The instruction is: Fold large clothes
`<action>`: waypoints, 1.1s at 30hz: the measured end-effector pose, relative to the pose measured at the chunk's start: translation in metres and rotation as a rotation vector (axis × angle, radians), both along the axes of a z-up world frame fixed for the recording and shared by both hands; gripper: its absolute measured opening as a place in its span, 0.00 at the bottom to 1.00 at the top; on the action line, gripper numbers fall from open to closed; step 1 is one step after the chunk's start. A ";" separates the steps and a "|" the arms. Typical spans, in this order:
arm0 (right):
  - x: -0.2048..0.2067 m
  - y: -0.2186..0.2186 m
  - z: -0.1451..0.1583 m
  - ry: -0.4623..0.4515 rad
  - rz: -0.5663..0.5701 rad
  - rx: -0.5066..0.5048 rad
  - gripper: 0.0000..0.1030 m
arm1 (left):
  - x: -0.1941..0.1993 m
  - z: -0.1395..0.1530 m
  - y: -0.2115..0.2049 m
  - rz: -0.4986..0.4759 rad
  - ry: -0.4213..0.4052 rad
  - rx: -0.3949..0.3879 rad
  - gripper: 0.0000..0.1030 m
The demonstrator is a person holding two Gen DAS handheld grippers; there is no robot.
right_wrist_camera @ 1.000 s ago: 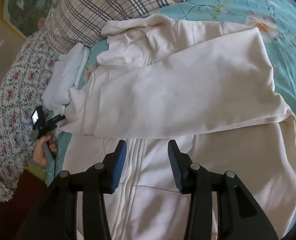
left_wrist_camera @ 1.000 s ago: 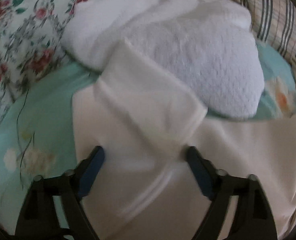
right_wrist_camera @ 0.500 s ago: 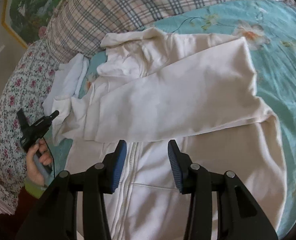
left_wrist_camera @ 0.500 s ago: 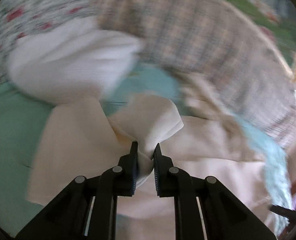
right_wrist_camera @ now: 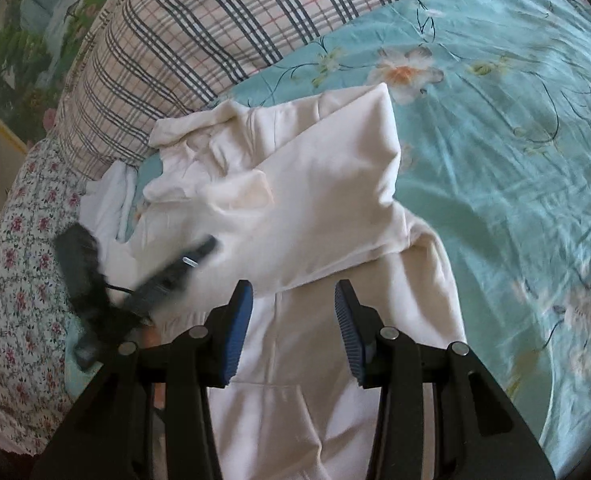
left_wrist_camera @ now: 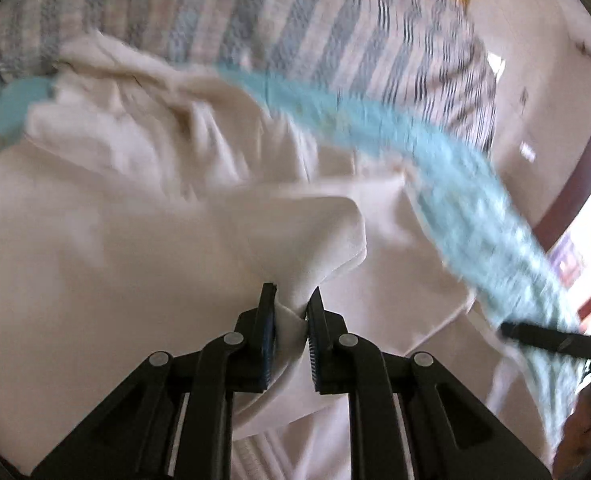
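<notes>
A: Hoodie (right_wrist_camera: 295, 216) is lying on the teal bedspread (right_wrist_camera: 495, 160) straight ahead of the right tongs (right_wrist_camera: 293, 322) — cream, zip running up between the fingers, one sleeve already lying folded across the chest.

B: And the left tongs (left_wrist_camera: 291, 314)?

A: They are pinching a bunch of the cream cloth, likely the other sleeve (left_wrist_camera: 295, 240), and the jaws are easing apart a little with the fabric between the pads. The right ones are hanging spread with nothing between them, just above the lower front.

B: So how far along are we looking?

A: Early to middle, I'd say — one sleeve is in, the second is being carried across, and the hood by the plaid pillow (right_wrist_camera: 215, 32) and the body folds are waiting.

B: Any label or writing showing?

A: None that I can read; the left view is blurring badly
</notes>
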State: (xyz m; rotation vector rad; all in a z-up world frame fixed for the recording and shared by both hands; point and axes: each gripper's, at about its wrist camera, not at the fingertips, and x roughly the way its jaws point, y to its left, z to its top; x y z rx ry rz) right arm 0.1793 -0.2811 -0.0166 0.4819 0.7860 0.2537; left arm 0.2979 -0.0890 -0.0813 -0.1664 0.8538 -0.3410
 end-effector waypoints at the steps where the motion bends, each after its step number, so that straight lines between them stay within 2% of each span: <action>1: 0.003 0.000 0.001 -0.001 0.002 -0.005 0.43 | 0.000 -0.006 -0.002 -0.004 0.021 0.010 0.21; 2: 0.006 0.001 0.002 -0.001 0.005 -0.009 0.45 | -0.001 -0.008 -0.002 -0.008 0.035 0.002 0.22; 3: 0.010 0.003 0.002 0.001 0.012 -0.008 0.54 | -0.007 -0.005 0.002 -0.010 0.034 -0.010 0.28; 4: 0.015 0.005 0.002 0.002 0.020 -0.007 0.59 | -0.013 -0.002 0.005 -0.012 0.035 -0.018 0.34; 5: 0.020 0.008 0.002 0.002 0.028 -0.010 0.64 | -0.026 0.006 0.014 -0.006 0.026 -0.019 0.45; 6: 0.025 0.011 0.002 0.001 0.034 -0.015 0.64 | -0.039 0.012 0.024 0.010 0.010 -0.018 0.49; 10: 0.052 0.030 -0.003 0.010 0.074 -0.029 0.64 | -0.093 0.036 0.082 0.114 -0.042 -0.029 0.51; 12: 0.068 0.041 -0.009 0.027 0.092 -0.039 0.64 | -0.121 0.040 0.121 0.223 -0.056 0.006 0.51; 14: 0.083 0.049 -0.016 0.045 0.106 -0.043 0.64 | -0.144 0.034 0.161 0.338 -0.034 0.044 0.51; 17: 0.105 0.064 -0.030 0.089 0.132 -0.051 0.64 | -0.157 0.017 0.197 0.411 0.023 0.079 0.51; 19: 0.117 0.077 -0.040 0.118 0.159 -0.054 0.44 | -0.154 0.005 0.214 0.451 0.075 0.119 0.50; 20: 0.119 0.083 -0.042 0.126 0.164 -0.067 0.20 | -0.150 0.000 0.222 0.467 0.082 0.114 0.50; 21: 0.120 0.085 -0.041 0.125 0.162 -0.079 0.10 | -0.146 -0.001 0.225 0.472 0.081 0.111 0.50; 22: 0.118 0.087 -0.037 0.107 0.161 -0.079 0.06 | -0.143 -0.002 0.230 0.481 0.078 0.119 0.50; 25: 0.101 0.077 -0.011 0.009 0.128 -0.060 0.05 | -0.113 -0.006 0.225 0.504 0.080 0.174 0.50; 28: 0.080 0.048 0.010 -0.072 0.032 -0.064 0.04 | -0.092 -0.009 0.223 0.535 0.085 0.232 0.51; 31: 0.072 0.020 0.005 -0.053 -0.046 -0.091 0.02 | -0.095 -0.009 0.226 0.562 0.077 0.218 0.50; 33: 0.075 0.014 -0.010 0.000 -0.047 -0.099 0.02 | -0.097 -0.009 0.231 0.591 0.075 0.180 0.39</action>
